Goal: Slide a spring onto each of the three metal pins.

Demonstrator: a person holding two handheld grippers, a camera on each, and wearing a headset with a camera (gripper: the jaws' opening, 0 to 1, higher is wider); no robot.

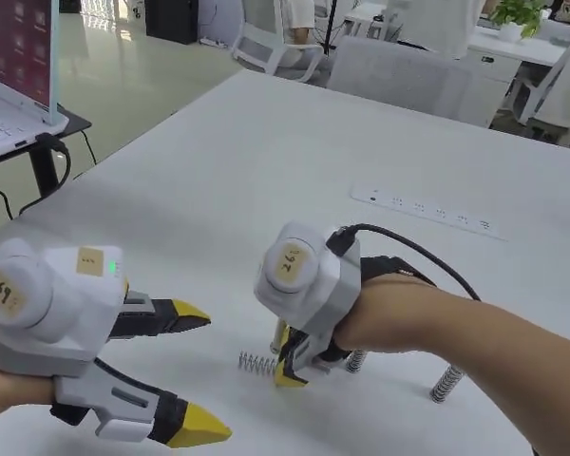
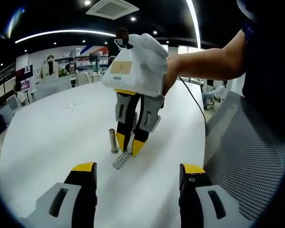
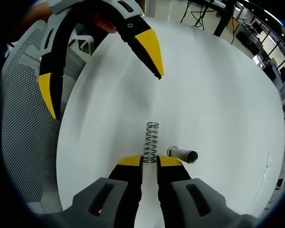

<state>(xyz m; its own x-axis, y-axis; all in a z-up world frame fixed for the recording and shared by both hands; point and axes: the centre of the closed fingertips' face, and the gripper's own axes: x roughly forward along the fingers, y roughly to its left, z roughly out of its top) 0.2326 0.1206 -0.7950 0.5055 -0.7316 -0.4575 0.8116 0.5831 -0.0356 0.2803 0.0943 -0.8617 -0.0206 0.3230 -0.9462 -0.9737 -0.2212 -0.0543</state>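
My right gripper (image 1: 293, 369) (image 3: 150, 161) (image 2: 131, 145) points down at the white table (image 1: 266, 180), shut on the near end of a small wire spring (image 1: 256, 363) (image 3: 152, 137) (image 2: 122, 159) that lies flat on the table. A short metal pin (image 3: 183, 155) (image 2: 113, 140) (image 1: 278, 334) stands upright right beside the jaws. Two more springs (image 1: 446, 383) (image 1: 357, 361) sit by the person's forearm. My left gripper (image 1: 198, 372) (image 2: 137, 170) (image 3: 102, 76) hovers open and holds nothing, a short way from the spring and facing it.
A white power strip (image 1: 427, 211) lies further back on the table. A laptop (image 1: 9, 85) stands on a side stand at far left. Office chairs (image 1: 399, 71) line the table's far edge, and a mesh chair (image 2: 247, 152) is close by.
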